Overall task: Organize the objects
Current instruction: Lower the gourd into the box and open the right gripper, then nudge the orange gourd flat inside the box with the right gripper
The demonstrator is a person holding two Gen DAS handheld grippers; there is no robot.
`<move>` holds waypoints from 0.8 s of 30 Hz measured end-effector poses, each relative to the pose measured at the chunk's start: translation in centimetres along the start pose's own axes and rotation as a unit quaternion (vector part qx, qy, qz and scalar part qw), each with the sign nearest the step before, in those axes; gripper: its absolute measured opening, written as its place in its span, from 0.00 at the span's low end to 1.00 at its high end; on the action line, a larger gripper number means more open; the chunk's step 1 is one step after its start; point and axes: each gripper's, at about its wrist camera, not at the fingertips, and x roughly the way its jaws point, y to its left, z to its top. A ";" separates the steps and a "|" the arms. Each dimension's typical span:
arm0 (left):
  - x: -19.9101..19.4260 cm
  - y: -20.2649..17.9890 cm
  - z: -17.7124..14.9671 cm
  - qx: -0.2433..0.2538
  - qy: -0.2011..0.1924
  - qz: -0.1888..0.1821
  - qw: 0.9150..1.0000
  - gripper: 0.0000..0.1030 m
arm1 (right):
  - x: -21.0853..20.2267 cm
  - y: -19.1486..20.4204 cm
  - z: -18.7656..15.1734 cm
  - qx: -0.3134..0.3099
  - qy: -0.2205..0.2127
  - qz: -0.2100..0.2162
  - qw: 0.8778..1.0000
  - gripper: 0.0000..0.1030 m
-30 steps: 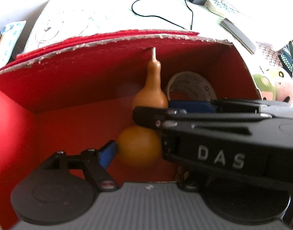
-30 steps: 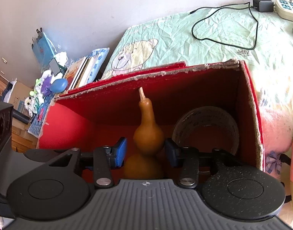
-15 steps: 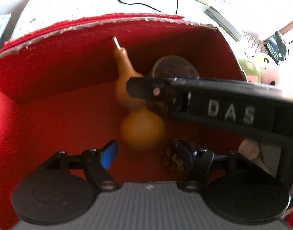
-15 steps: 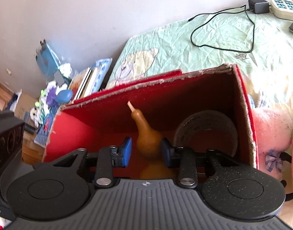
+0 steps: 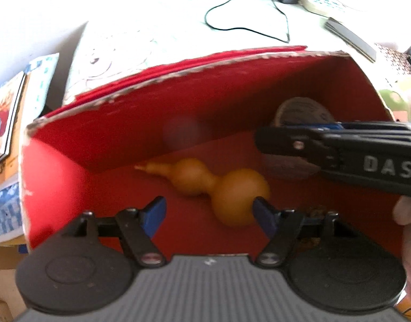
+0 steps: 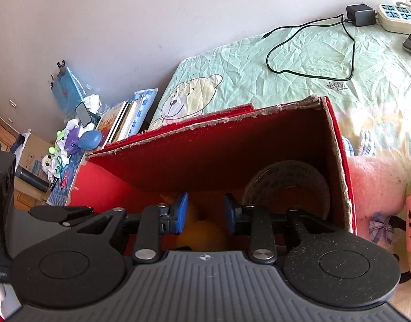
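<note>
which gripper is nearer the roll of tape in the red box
Right. The right gripper hangs just in front of the tape roll, slightly to its left; the left gripper sits farther off, straddling the gourd.

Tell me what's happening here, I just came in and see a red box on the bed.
A person with a gripper in each hand is tidying things into the red box. A gourd lies on its side on the box floor, with a roll of tape standing by the right wall. The right gripper is open above the gourd, holding nothing. The left gripper is open too, its fingers either side of the gourd's big end.
</note>
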 end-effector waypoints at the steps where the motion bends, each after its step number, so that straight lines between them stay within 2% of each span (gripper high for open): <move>1: -0.1 0.3 0.0 -0.003 -0.002 0.003 1.000 0.69 | 0.1 0.0 0.0 -0.001 0.003 0.001 1.000 0.31; 4: -0.4 1.1 -0.3 0.002 -0.011 -0.002 1.000 0.69 | 0.4 0.0 0.1 -0.003 0.019 0.002 1.000 0.32; 9: -1.2 2.8 -2.3 0.008 -0.015 -0.021 1.000 0.69 | 1.8 0.4 0.5 -0.008 0.081 -0.001 0.997 0.32; 12: -1.6 3.3 -2.7 -0.002 -0.022 -0.024 0.999 0.70 | 2.5 1.1 0.8 -0.020 0.107 -0.012 0.994 0.37; 14: -1.5 3.5 -2.6 -0.008 -0.022 -0.028 0.999 0.70 | 2.7 2.3 1.1 -0.045 0.113 -0.024 0.992 0.37; 17: -1.6 4.1 -2.6 -0.009 -0.029 -0.048 0.998 0.70 | 3.1 3.8 2.0 -0.084 0.115 -0.032 0.989 0.46; 20: -1.4 3.9 -2.6 -0.002 -0.040 -0.066 0.997 0.71 | 4.7 5.0 2.3 -0.125 0.147 -0.036 0.981 0.48; 24: -1.9 3.3 -3.1 0.026 -0.048 -0.054 0.997 0.72 | 6.9 5.7 2.0 -0.157 0.184 -0.043 0.969 0.49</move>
